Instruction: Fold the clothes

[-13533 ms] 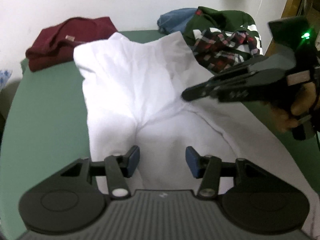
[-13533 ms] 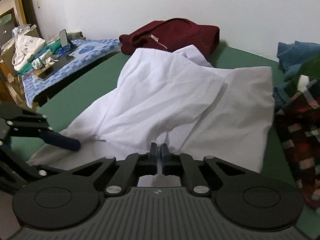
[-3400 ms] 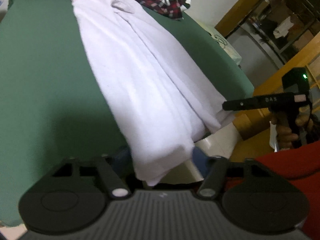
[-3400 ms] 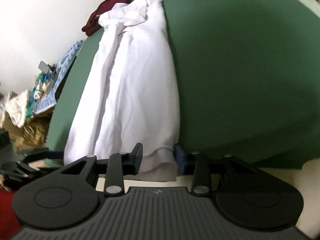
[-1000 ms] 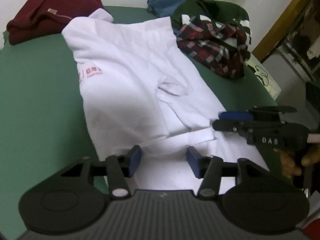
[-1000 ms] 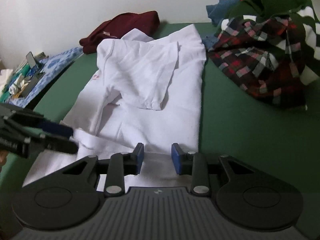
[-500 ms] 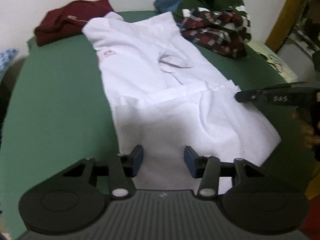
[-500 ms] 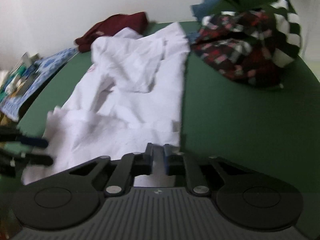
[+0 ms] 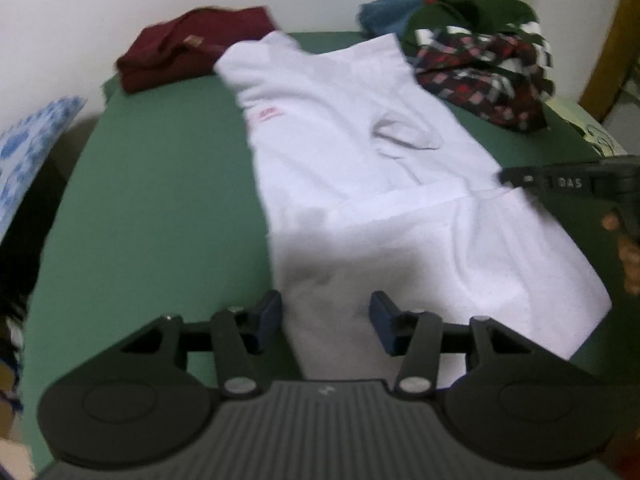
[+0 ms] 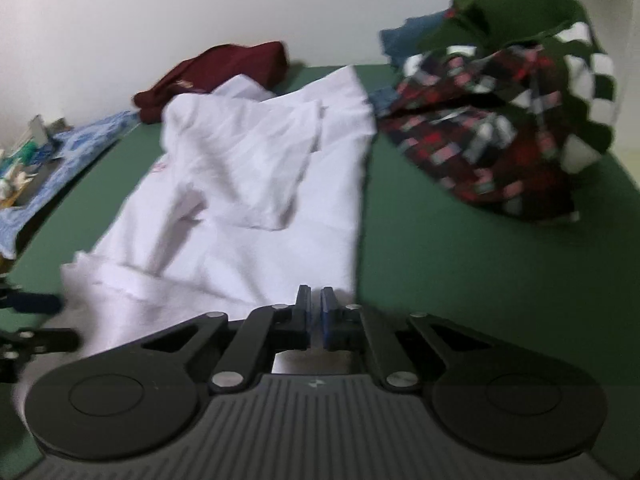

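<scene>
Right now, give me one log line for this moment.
left hand-held gripper: open over white shirt | right hand-held gripper: shut on shirt hem

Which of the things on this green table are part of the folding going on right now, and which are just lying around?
In the job:
white shirt, partly folded
left tool, open over its near edge
right tool, shut at its right edge

Lying about:
maroon garment
plaid shirt
dark green top
blue garment
blue patterned cloth, off to the left
green table
</scene>
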